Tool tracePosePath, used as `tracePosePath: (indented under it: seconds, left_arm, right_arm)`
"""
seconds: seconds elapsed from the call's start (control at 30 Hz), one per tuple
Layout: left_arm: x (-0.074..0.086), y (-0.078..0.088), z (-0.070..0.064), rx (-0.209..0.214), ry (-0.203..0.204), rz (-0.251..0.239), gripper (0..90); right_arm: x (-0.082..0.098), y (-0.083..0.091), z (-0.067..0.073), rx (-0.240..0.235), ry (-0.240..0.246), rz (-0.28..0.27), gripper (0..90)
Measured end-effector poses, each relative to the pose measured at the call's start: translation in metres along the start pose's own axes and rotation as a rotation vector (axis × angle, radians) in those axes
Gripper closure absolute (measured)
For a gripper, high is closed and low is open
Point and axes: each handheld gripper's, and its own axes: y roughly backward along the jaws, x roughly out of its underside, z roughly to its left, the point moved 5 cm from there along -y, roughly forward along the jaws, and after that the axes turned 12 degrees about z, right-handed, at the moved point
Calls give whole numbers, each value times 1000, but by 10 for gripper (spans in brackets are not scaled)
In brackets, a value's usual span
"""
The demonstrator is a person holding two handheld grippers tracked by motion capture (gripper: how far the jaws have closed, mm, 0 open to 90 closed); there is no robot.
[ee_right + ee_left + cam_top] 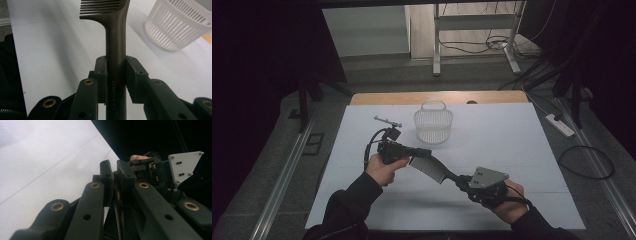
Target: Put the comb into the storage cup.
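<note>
Above the white desk (522, 150), the right gripper (460, 181) pinches the handle of a dark comb (432, 168), its two pads (101, 72) pressed against either side of the stem just below the teeth. The left gripper (428, 153) is clamped on the comb's far end; in the left gripper view its pads (107, 173) stand close together with a thin dark edge between them. The comb hangs clear of the desk, bridged between the two grippers, roughly at the centre of the sheet. Its long axis runs on a slant in the high view, from the left gripper at upper left down to the right gripper at lower right, with the teeth facing down toward the near edge. The handle carries pale lettering, seen in the right gripper view. A white slatted basket (433, 125) with a loop handle stands upright on the desk beyond the comb, near the far edge and well apart from both grippers; nothing can be made out inside it. A small metal piece (387, 121) lies on the desk to the basket's left.
</note>
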Motion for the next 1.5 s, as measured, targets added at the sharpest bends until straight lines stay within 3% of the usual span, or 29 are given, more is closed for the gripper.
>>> tracePosePath:
  seconds: [0.17,0.37,0.63,1.07,1.5]
  left_arm:
    - [0,1,1,33,2,-22,837]
    - [-1,4,-1,33,-6,-44,838]
    - [-4,12,-5,-23,-40,-66,837]
    - [-7,23,-6,-76,-62,-95,837]
    - [-13,27,-5,-108,-72,-90,837]
  right_arm:
    - [0,1,-1,-1,-7,-11,707]
    - [-1,4,-3,-13,-35,-32,623]
    - [1,2,-7,-34,-85,-12,434]
    - [9,6,-22,-95,-214,24,261]
    - [18,3,-28,-111,-253,83,108]
